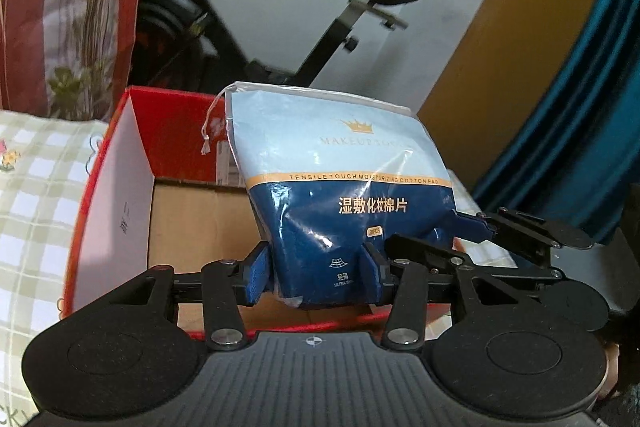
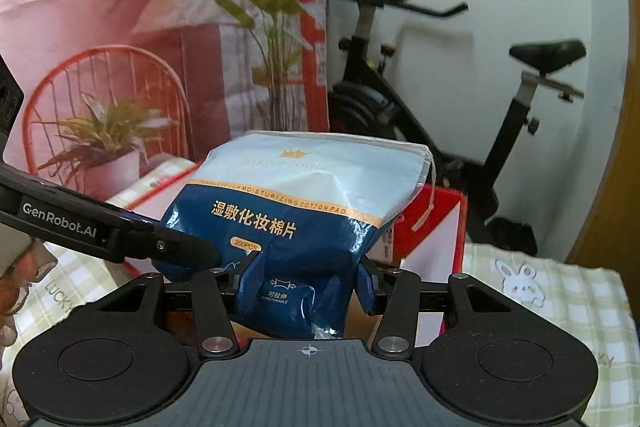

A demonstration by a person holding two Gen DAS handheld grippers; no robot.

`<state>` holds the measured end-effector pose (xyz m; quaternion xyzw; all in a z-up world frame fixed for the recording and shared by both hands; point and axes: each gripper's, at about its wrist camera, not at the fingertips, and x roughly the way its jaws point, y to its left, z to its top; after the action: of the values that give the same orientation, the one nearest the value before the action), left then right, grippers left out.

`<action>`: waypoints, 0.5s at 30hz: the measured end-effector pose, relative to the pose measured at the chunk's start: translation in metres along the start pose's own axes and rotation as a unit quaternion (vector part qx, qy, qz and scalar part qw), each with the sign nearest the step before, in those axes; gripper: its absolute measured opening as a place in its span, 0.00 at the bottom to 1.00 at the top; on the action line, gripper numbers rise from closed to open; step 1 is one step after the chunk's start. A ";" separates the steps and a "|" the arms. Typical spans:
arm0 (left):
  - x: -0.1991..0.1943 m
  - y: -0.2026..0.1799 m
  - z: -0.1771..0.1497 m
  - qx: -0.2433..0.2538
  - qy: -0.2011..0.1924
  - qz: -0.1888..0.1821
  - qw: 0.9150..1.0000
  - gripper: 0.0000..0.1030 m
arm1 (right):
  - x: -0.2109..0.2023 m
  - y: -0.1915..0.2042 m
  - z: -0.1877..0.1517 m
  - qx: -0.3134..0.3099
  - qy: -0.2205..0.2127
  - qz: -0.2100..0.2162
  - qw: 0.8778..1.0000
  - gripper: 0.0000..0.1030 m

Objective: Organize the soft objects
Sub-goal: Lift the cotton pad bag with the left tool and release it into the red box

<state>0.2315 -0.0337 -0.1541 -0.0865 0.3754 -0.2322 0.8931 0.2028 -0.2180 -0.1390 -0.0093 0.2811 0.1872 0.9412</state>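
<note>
Cotton-pad bag (image 1: 340, 187) clamped by left tongs (image 1: 320, 273), right tongs (image 2: 308, 285), above red box (image 1: 120, 187).

Cotton pad bag (image 1: 344, 187): glossy, crinkled plastic film with a white cord drawstring (image 1: 212, 123). Left gripper (image 1: 316, 277): matt black plastic, bright metal pivot pins, textured blue pads. Box (image 1: 132, 155): red glossy card outside, plain brown cardboard inside. Checked cloth (image 2: 560, 291): soft woven fabric.
</note>
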 end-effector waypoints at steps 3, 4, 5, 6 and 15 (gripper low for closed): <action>0.007 -0.001 0.002 0.003 0.017 0.004 1.000 0.48 | 0.013 -0.011 -0.002 0.015 0.018 0.002 1.000 0.44; 0.009 -0.001 0.002 0.005 0.022 0.005 1.000 0.48 | 0.015 -0.014 -0.004 0.021 0.022 0.003 1.000 0.44; 0.011 -0.001 0.002 0.007 0.026 0.006 1.000 0.48 | 0.018 -0.018 -0.006 0.028 0.027 0.005 0.999 0.44; 0.012 -0.001 0.002 0.009 0.029 0.006 1.000 0.48 | 0.020 -0.021 -0.009 0.033 0.032 0.007 0.999 0.44; 0.028 -0.001 0.003 0.015 0.050 0.012 0.999 0.50 | 0.028 -0.032 -0.018 0.051 0.051 0.005 0.997 0.46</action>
<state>0.2501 -0.0484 -0.1694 -0.0571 0.4169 -0.2312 0.8772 0.2263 -0.2407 -0.1719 0.0301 0.3378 0.1763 0.9241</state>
